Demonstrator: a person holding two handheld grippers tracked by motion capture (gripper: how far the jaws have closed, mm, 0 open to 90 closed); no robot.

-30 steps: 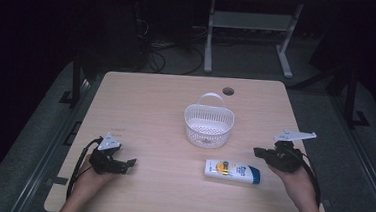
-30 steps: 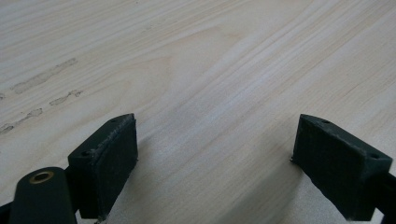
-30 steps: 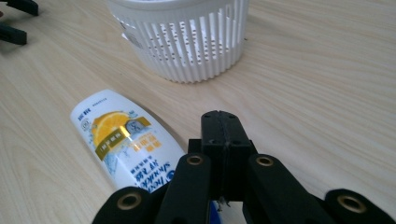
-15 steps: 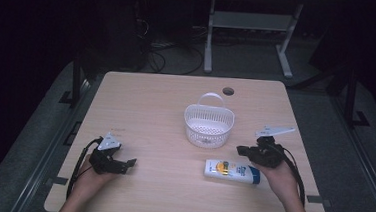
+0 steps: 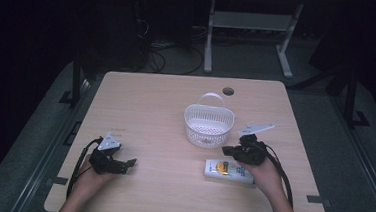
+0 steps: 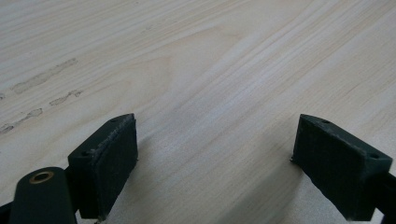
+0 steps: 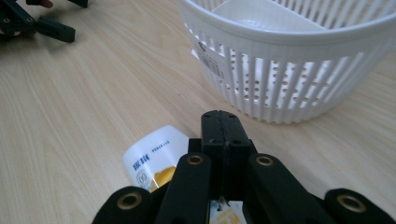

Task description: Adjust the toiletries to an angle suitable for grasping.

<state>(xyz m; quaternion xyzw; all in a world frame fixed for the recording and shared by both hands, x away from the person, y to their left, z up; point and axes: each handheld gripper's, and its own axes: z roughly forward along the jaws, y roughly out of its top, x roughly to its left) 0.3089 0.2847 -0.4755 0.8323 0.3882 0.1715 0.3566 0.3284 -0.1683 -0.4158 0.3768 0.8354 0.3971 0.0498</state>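
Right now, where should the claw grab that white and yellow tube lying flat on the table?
Probably across the middle of the tube, coming straight down from above. It lies flat on the table with its long sides free, so open jaws could straddle its narrow width. The right claw hovers over it but is shut, so it would need to open first. The basket stands apart, leaving room.

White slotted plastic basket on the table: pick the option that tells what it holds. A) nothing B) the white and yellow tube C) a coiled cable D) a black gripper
A: the white slotted plastic basket has a bare floor, while the white and yellow tube lies on the wooden table beside it.
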